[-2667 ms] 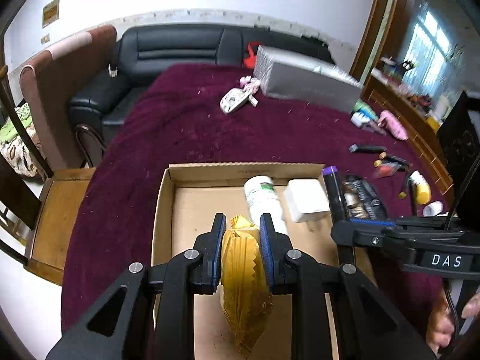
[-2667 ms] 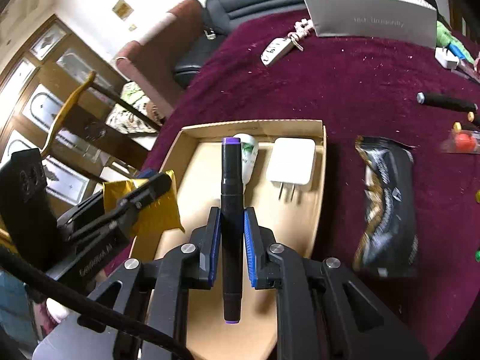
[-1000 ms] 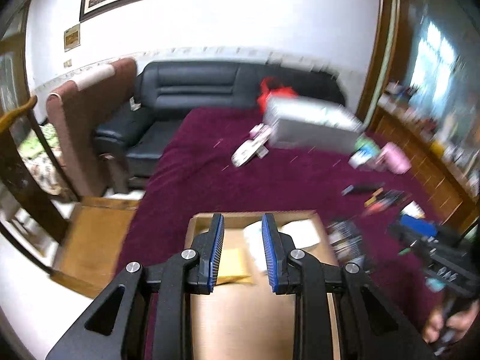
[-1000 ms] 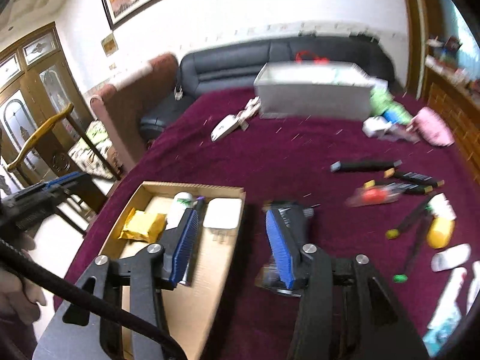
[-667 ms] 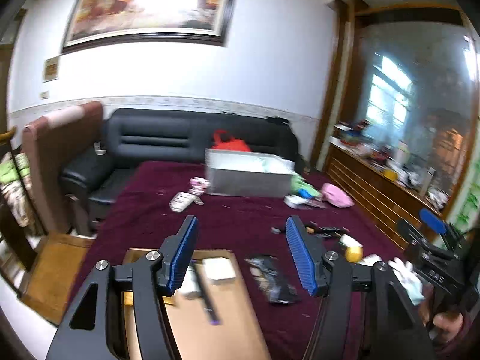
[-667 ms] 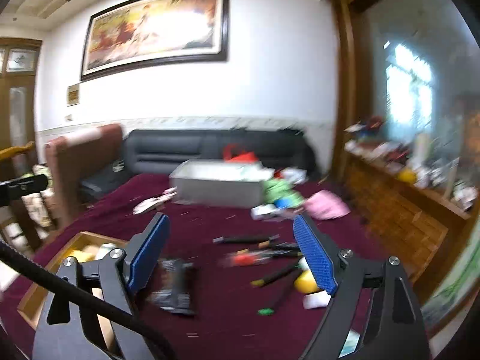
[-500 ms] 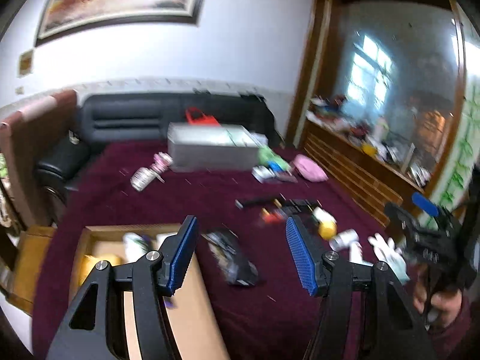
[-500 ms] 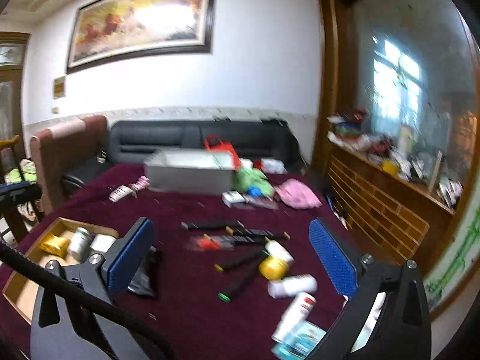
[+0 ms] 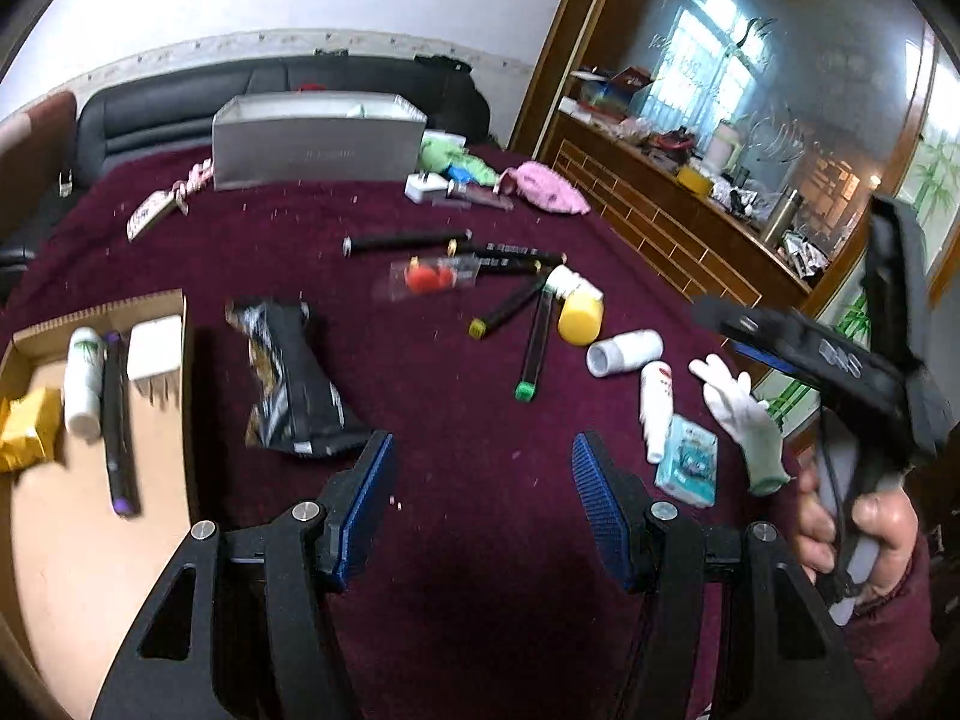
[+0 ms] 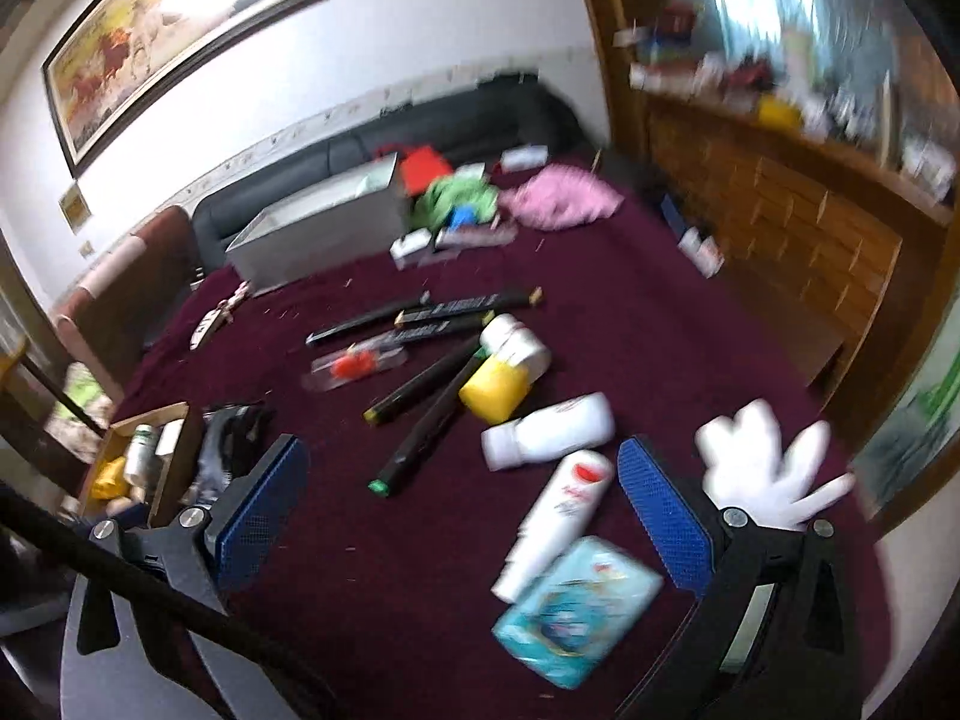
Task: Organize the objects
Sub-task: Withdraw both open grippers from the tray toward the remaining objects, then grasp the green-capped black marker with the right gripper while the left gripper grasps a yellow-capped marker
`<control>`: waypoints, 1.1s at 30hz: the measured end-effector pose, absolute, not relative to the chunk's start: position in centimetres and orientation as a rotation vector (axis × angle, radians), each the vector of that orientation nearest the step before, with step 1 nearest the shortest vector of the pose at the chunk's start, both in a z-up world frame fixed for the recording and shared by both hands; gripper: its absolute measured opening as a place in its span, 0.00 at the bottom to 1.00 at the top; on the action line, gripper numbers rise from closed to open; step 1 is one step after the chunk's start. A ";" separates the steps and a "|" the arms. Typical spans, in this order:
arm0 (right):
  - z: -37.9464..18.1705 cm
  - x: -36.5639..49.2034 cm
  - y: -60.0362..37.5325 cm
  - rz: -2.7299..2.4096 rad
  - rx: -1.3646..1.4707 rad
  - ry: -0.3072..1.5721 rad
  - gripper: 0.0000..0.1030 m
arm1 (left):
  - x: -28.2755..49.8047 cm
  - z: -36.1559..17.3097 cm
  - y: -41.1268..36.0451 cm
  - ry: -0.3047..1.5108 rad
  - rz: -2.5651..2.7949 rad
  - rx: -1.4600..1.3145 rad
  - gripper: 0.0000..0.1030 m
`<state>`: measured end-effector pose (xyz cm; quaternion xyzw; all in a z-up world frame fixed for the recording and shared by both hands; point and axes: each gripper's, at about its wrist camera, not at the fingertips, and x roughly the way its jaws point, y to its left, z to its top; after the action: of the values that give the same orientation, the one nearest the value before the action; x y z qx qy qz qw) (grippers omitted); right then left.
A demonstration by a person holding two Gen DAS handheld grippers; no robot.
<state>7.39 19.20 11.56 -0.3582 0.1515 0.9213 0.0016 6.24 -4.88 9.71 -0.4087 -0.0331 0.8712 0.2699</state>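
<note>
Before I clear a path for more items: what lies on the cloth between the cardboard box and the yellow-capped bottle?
In the left wrist view, between the cardboard box and the yellow-capped bottle lie a black snack packet and two dark markers, tipped yellow and green.

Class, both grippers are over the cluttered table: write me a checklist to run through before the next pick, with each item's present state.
1. Left gripper jaws empty: ok, open, nothing between them.
2. Right gripper jaws empty: ok, wide open.
3. Room left in the cardboard box: ok, bare floor in its near part.
4. Nearest targets free of each other: not ok, the white tube lies partly on the tissue pack.
5. Markers separated: not ok, they cross and touch.
6. View sharp enough to aim: not ok, right wrist view is blurred.
</note>
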 end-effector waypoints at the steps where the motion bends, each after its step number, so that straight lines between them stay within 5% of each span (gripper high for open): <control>1: 11.1 6.8 19.0 2.884 -1.154 0.500 0.98 | 6.3 9.4 -5.0 -0.096 2.344 -1.115 0.53; 7: 7.0 2.6 17.1 2.813 -1.400 0.600 0.84 | 6.5 7.4 -5.4 -0.081 2.351 -1.179 0.53; 26: 4.4 -1.2 16.4 2.698 -1.512 0.592 0.83 | 4.8 3.6 -5.8 -0.136 2.313 -1.271 0.53; 33: 3.2 -3.8 16.5 2.600 -1.559 0.558 0.59 | 4.9 2.4 -5.5 -0.149 2.285 -1.304 0.53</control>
<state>-3.78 16.46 3.19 -0.5055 0.1809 0.8431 0.0294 4.91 -5.49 2.35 -0.4790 -0.0546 0.8395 0.2506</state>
